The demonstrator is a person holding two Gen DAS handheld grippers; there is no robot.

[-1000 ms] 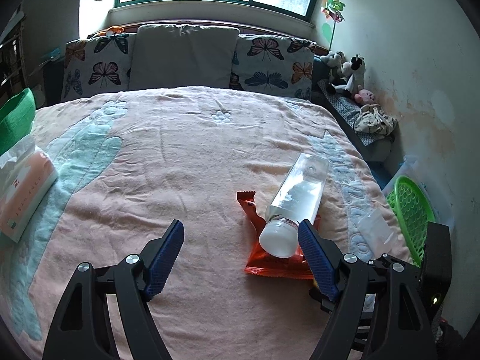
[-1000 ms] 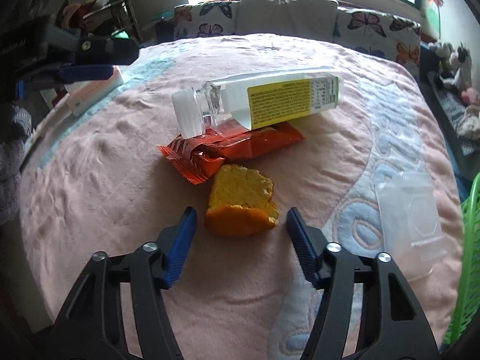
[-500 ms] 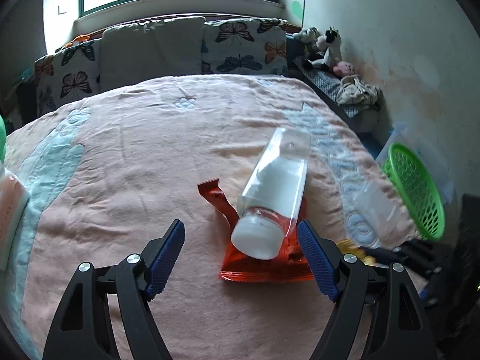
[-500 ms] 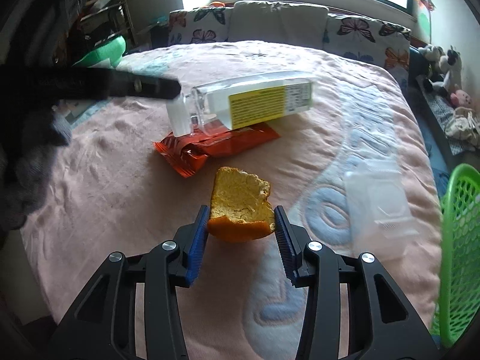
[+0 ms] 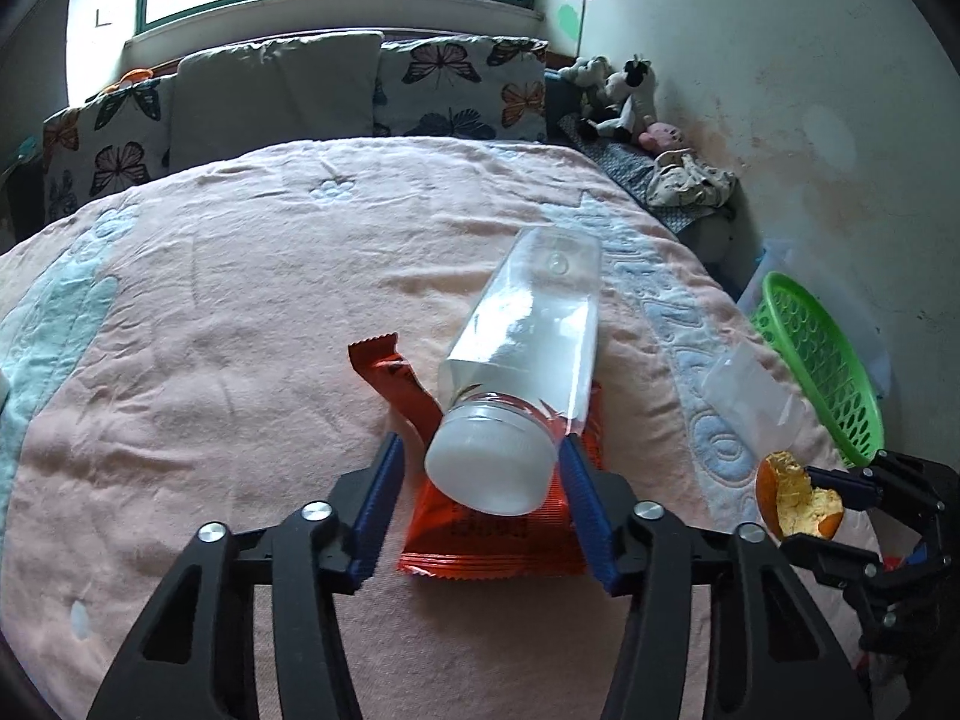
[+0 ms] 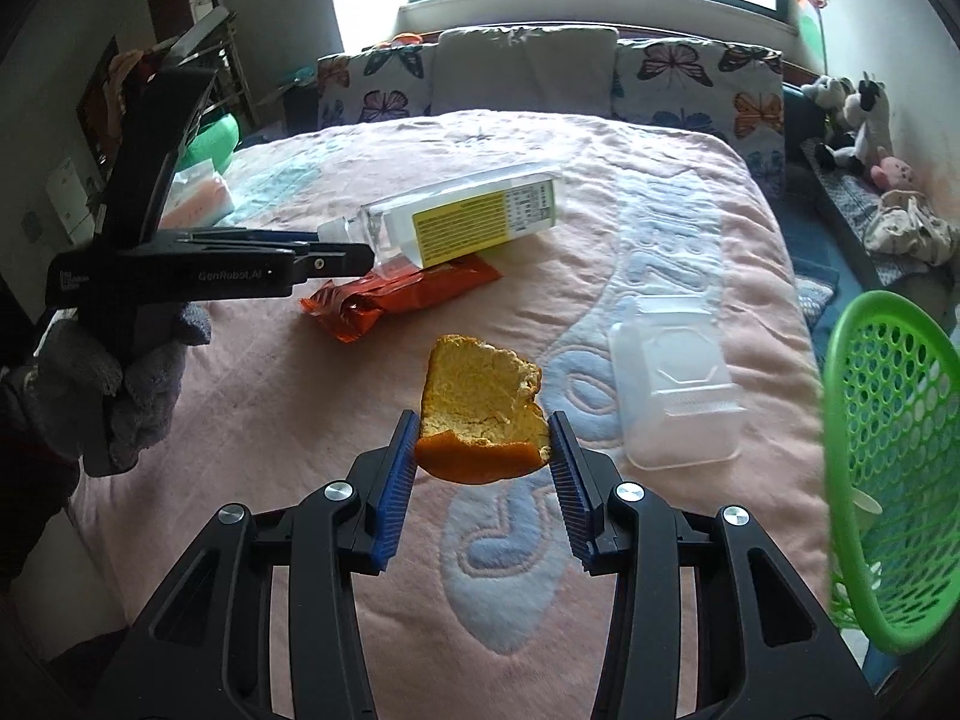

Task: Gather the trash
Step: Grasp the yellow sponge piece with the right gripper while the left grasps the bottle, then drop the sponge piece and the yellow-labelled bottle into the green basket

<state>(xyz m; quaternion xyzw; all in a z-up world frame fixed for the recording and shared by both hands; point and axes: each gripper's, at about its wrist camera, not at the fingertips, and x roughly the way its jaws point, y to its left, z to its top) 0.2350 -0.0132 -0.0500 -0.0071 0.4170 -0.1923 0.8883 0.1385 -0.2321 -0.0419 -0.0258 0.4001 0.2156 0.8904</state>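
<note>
A pink bedspread (image 6: 252, 396) is spread over the bed. An orange wrapper (image 6: 396, 297) and a clear plastic tray (image 6: 675, 387) are laid directly on it.

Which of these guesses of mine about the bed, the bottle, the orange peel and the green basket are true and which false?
1. The right gripper holds the orange peel. True.
2. The clear bottle stands upright. False: it lies on its side across the red wrapper.
3. The left gripper has its fingers on either side of the bottle's cap end. True.
4. The green basket sits in the middle of the bed. False: it is off the bed's right edge.
5. The clear plastic tray is inside the basket. False: it lies on the bedspread.
</note>
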